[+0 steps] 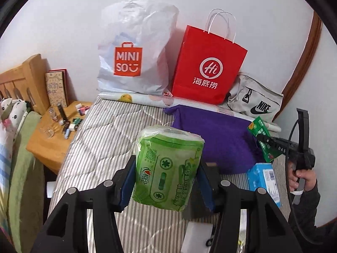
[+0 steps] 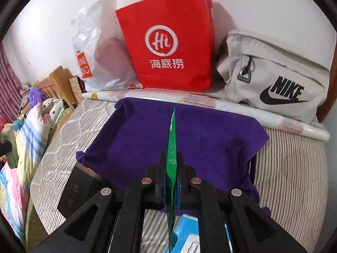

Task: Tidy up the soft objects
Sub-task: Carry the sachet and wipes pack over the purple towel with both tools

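- The bed (image 1: 101, 139), with its grey-and-white striped quilted cover, lies under both sets of tongs.
- A white MINISO plastic bag (image 1: 134, 48) stands against the wall, far ahead of the left tongs and a little to their left.
- A red paper bag (image 1: 208, 63) with white handles stands just beside it, far ahead of the right tongs.
- A grey Nike bag (image 2: 273, 80) sits ahead and to the right of the right tongs, beside the red bag.
- A purple cloth (image 2: 189, 139) is spread on the bed directly beneath and ahead of the right tongs, and ahead-right of the left ones.
- A wooden bedside table (image 1: 52, 145) with small clutter stands to the left of the left tongs.
- The left gripper (image 1: 166, 179) stands half-wide, its blue pads pressing both sides of a green-wrapped tissue roll (image 1: 168, 166), held above the bed.
- A light blue tissue pack (image 1: 263, 181) lies on the bed just right of the left tongs, under the right ones.
- The right gripper (image 2: 171, 168) is pinched narrow on a flat green packet (image 2: 171, 158), seen edge-on, above the purple cloth; a hand (image 1: 303, 177) grips its handle.
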Available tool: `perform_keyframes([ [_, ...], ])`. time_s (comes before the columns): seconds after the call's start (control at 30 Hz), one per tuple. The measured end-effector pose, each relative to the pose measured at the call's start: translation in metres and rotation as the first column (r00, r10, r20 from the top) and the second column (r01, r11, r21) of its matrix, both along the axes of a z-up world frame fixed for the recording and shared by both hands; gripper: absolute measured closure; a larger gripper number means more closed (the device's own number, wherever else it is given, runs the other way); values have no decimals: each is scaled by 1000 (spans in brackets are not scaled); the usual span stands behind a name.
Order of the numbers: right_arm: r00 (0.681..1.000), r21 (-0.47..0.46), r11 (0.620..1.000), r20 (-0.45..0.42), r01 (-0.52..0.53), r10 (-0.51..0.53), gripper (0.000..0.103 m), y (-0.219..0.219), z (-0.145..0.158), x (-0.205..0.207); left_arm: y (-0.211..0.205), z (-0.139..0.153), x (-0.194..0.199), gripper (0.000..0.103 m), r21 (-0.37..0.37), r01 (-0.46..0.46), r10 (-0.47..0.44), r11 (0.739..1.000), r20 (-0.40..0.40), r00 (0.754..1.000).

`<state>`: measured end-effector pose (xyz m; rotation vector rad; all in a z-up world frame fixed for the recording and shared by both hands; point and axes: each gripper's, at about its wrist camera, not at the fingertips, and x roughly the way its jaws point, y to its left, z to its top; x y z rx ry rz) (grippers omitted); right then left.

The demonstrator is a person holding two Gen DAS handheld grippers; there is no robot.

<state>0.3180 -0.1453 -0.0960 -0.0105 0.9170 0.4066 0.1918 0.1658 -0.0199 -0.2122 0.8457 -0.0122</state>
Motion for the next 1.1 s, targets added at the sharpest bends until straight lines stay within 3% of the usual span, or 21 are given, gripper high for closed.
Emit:
perform_keyframes([
  [0.3,1000,-9,1000,-27,11,-12,96,-10,-13,24,-7,-11,58,51,5,23,-23,1000,-19,1000],
  [0.6,998,-32,999,-61,31,-33,96,-17,-27,43,-24,-54,120,51,-145,52,-68,988,-107,992],
  [0.93,989,-34,994,-107,101,-104,96,-41,-37,59,-67,-92,192,51,-148,133,-158,980,-172,972],
  [1.1,983,-38,992,-134,121,-125,96,-46,-48,72,-76,-116,218,51,-149,129,-162,980,-241,957],
])
